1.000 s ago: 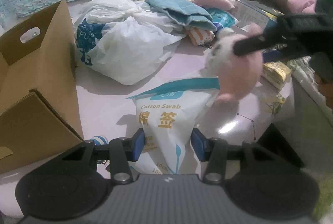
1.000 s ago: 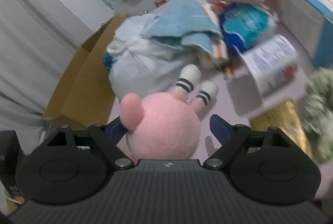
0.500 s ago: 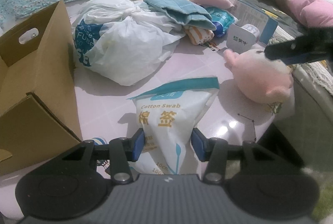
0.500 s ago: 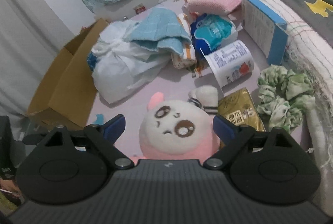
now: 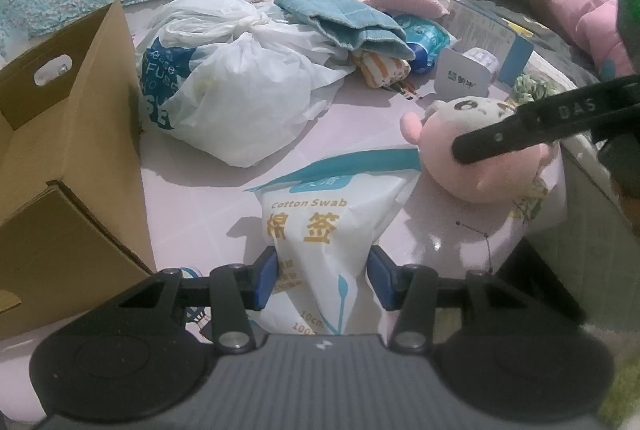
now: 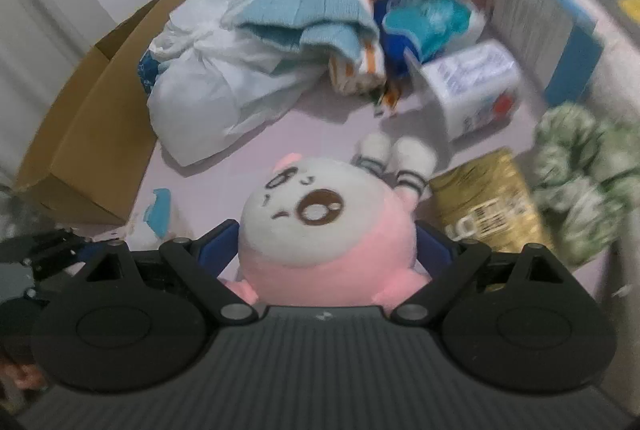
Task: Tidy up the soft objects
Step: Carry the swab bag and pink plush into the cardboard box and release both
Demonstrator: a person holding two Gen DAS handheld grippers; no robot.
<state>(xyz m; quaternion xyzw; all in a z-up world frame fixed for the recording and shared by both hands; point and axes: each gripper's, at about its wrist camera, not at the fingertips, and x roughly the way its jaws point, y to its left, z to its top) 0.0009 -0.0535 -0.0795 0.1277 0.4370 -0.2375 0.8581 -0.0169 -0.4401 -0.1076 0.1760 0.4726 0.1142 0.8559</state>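
Left gripper (image 5: 322, 272) clamped on cotton swab bag (image 5: 320, 226), near table's (image 5: 208, 202) front edge. Right gripper (image 6: 326, 244) spread, straddling pink plush (image 6: 324, 230) (pads seemingly not pressing). Step: grasping plush. Next: squeeze, lift toward cardboard box (image 5: 60, 158).

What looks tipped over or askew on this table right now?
The white labelled container lies on its side beside the blue-edged box. The pink plush toy lies on its back, feet toward the pile, between the right gripper's fingers. The towels sit in a loose heap.
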